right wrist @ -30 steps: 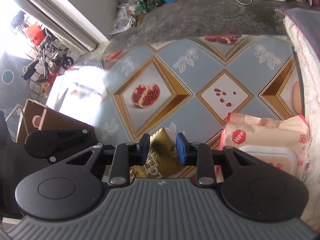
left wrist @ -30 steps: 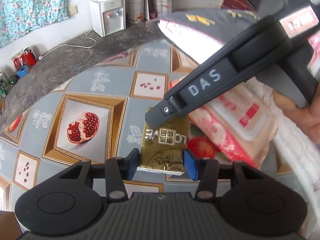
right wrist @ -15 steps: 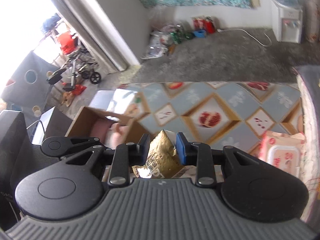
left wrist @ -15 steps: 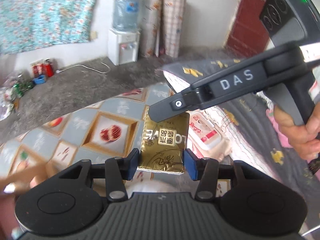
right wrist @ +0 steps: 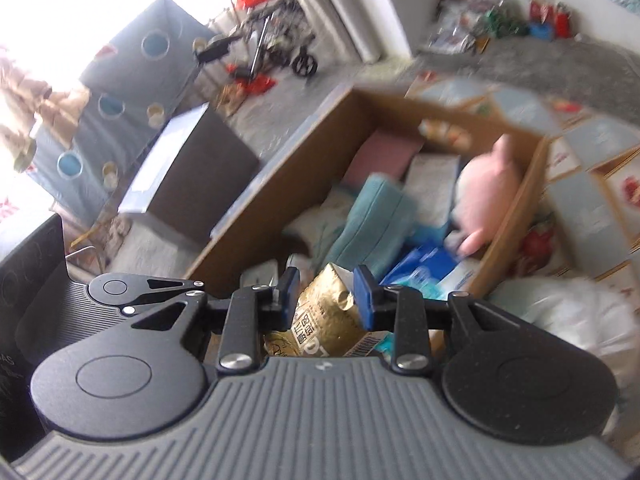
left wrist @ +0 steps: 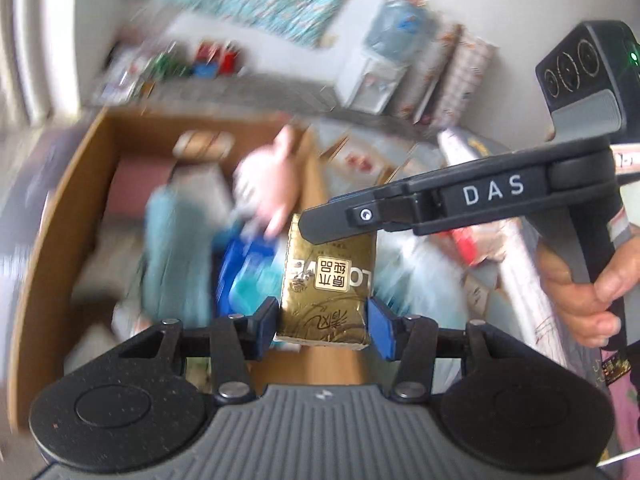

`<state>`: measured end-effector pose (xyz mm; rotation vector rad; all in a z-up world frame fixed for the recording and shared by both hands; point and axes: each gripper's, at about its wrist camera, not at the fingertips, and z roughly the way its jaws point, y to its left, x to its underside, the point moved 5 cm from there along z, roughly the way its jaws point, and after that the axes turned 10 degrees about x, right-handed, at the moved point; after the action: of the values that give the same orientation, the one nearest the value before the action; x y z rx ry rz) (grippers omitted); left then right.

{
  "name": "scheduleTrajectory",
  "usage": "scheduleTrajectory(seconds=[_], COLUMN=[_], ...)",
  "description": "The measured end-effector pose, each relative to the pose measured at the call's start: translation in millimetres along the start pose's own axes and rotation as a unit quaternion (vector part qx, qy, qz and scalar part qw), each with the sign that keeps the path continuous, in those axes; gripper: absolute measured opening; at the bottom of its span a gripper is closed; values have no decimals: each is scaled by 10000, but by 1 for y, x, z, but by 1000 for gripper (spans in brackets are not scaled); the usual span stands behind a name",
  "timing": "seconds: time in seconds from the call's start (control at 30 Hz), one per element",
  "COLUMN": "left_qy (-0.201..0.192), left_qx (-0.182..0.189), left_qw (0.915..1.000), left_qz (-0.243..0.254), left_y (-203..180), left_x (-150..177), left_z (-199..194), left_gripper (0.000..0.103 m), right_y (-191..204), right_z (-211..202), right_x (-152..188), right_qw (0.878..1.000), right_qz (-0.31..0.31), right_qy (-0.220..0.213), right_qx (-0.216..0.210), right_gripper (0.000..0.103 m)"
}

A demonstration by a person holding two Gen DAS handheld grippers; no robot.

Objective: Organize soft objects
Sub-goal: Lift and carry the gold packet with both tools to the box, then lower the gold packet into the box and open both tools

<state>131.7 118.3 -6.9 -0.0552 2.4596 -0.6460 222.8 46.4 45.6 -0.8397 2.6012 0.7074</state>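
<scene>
Above the cardboard box [left wrist: 52, 216], both tongs pinch the gold packet [left wrist: 326, 292].

A gold foil tissue pack [left wrist: 326, 288], printed with a cream label of Chinese characters, is pinched at its near end between the left jaws and reaches forward from them, its far end crumpled between the right jaws. Beyond and below both sets of jaws sits an open cardboard box [right wrist: 256, 208] holding a pink plush toy [right wrist: 486, 196], a folded teal cloth [right wrist: 372, 216], a pink pad [right wrist: 386, 156] and blue-and-white packs [right wrist: 426, 262], all blurred.
</scene>
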Motion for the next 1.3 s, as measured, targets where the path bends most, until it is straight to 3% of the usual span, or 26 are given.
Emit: scheduleTrajectory(seconds=[0.13,0.3,0.4,0.6,0.8,1.07,1.13,1.3], left_qy=[317,532,589,549,246,-172,-323,-891], left_qx=[168,245,314,358,233,35,10,-289], left_qw=[9977,9958,9948,9951,9982,9997,9994,9956], left_qz=[-568,-710,-769,-734,-500,-193,-116,26], left_y=[33,45,49,50,49,44,42,37], left_x=[33,50,56,60,58,58,59,65], left_z=[10,25,30,34,24,4,-4,-34], left_gripper=[50,50,51,51,51,55,62,87], right_y=[19,23,18,19,17,7,7,16], right_z=[46,73,76,76,58,12,-2,-37], right_x=[28,50,53,52,51,54,59,86], right_qw=[9980,9925,9904,9888,9940,9990,9981,9842], right_qz=[-70,-278,-400,-569,-465,156,300,374], right_qy=[621,1117,1215,1185,708,-96,-416,-1526], right_qx=[104,416,529,713,693,397,335,813], right_gripper=[30,32,41,47,53,55,58,87])
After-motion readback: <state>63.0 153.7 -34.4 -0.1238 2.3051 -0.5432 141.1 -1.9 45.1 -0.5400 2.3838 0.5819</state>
